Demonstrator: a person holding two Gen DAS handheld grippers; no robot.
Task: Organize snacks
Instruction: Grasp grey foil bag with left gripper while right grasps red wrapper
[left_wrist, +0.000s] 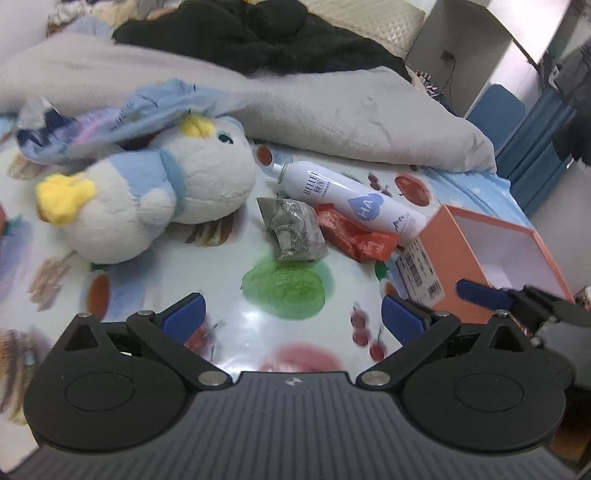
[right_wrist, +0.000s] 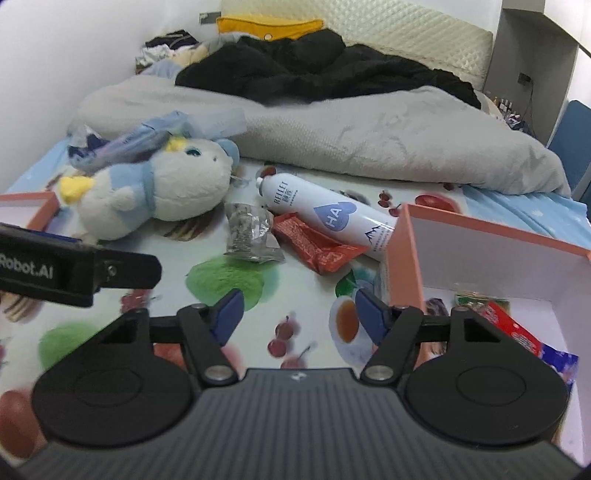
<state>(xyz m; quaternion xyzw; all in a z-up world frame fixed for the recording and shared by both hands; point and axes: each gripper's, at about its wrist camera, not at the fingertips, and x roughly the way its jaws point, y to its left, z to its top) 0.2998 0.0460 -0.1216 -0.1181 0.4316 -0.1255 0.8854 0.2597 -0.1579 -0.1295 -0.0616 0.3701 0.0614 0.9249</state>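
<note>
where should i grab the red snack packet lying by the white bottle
Take the red snack packet by its crumpled near end, which lifts off the sheet. Come from the front, jaws across its width. Its far edge lies against the white bottle and the clear packet crowds its left.
</note>
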